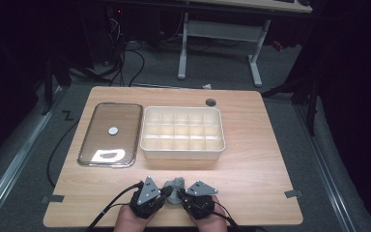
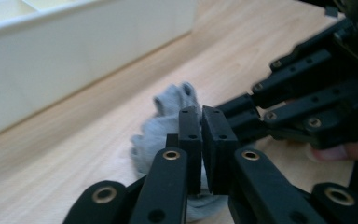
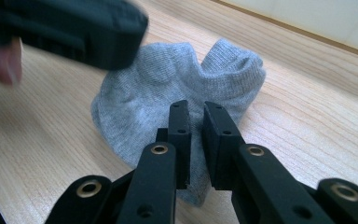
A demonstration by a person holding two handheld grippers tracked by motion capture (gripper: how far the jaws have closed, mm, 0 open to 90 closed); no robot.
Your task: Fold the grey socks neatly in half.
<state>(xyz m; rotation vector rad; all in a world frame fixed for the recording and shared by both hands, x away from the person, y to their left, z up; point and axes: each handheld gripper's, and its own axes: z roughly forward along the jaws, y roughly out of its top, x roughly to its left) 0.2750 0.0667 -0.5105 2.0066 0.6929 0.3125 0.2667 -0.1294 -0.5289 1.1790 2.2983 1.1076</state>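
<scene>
High view: grey sock [image 1: 176, 187] on the wooden table [image 1: 251, 159] near its front edge, bunched between left gripper [image 1: 163, 193] and right gripper [image 1: 182, 195]. White divided box [image 1: 182, 133] and glass lid [image 1: 110, 134] sit farther back.

Left gripper view: left gripper [image 2: 201, 151] jaws narrow, pinching sock [image 2: 161, 128] fabric; right gripper beside it.

Right gripper view: right gripper [image 3: 196, 144] jaws narrow, clamped on the sock's [image 3: 177, 93] near edge.
</scene>
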